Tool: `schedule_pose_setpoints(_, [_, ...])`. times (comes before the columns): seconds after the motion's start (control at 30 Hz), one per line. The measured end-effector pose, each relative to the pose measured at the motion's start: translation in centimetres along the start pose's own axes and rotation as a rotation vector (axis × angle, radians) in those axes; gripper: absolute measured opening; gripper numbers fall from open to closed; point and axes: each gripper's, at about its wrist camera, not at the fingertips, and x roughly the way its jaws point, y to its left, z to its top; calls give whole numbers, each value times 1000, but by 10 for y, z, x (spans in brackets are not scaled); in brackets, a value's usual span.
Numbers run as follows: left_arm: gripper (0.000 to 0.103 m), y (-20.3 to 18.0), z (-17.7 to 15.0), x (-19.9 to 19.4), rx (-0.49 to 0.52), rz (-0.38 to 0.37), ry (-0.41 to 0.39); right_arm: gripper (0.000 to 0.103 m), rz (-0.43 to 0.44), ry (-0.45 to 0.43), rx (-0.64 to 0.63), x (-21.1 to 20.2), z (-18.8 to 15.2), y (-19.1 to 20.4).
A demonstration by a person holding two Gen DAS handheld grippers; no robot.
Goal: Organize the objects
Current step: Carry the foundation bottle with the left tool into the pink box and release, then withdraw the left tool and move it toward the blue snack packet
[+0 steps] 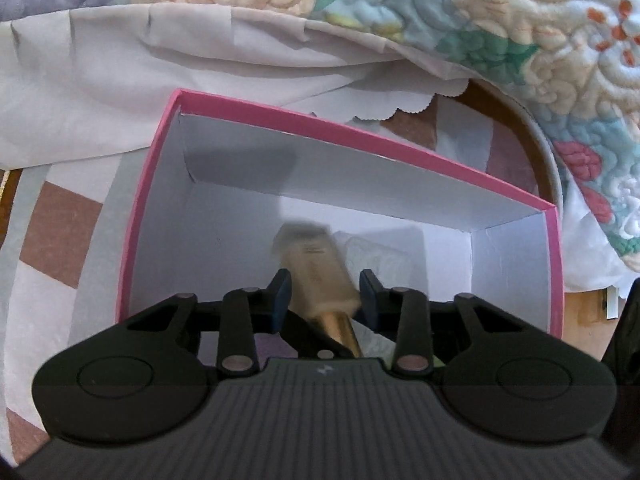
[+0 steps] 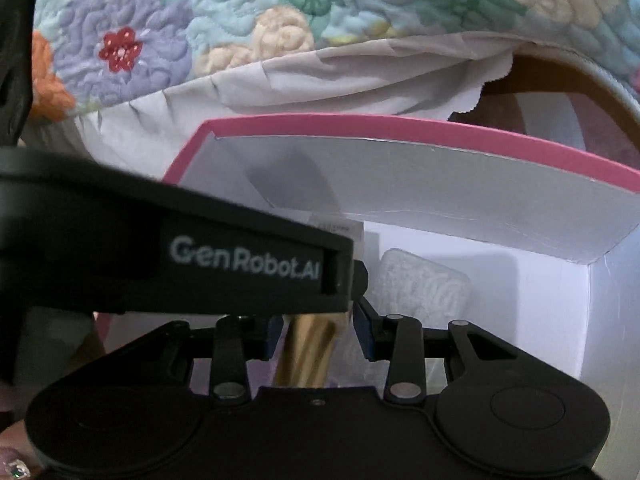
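A pink box (image 1: 360,133) with a white inside stands open below both grippers. My left gripper (image 1: 325,292) reaches into it, pads against the sides of a blurred beige bottle (image 1: 316,268) with a gold cap. In the right wrist view my right gripper (image 2: 318,336) is shut on a gold cylinder (image 2: 308,352). The cylinder's upper part is hidden behind the left gripper's body (image 2: 240,260), so I cannot tell whether it belongs to that same bottle. A white embossed packet (image 2: 424,284) lies on the box floor.
The pink box (image 2: 400,124) rests on a checked cloth (image 1: 60,220) over a round wooden table. A white sheet (image 1: 120,80) and a floral quilt (image 1: 520,20) bunch up behind it. A person's fingernail (image 2: 16,468) shows at the lower left.
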Motion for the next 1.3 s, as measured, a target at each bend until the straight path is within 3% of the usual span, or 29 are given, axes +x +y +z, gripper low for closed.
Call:
schedule_pose_setpoints(0.17, [33, 6, -4, -8, -27, -50, -26, 45, 16, -4, -11, -2, -2, -1])
schedule_pose_setpoints(0.5, [33, 7, -15, -26, 26, 55, -117, 38, -71, -26, -126, -7, -15, 16])
schedule_pose_setpoints(0.63, [33, 9, -20, -33, 15, 46, -120, 38, -140, -37, -154, -8, -16, 22])
schedule_pose_setpoints(0.8, [34, 0, -35, -57, 95, 105, -115, 38, -85, -73, -142, -50, -25, 17])
schedule_pose_setpoints(0.93, [36, -3, -44, -78, 124, 75, -36, 41, -63, -86, -147, -89, -25, 17])
schedule_pose_setpoints(1.3, [44, -21, -82, -166, 218, 94, -63, 57, -43, -90, -181, -169, -41, 51])
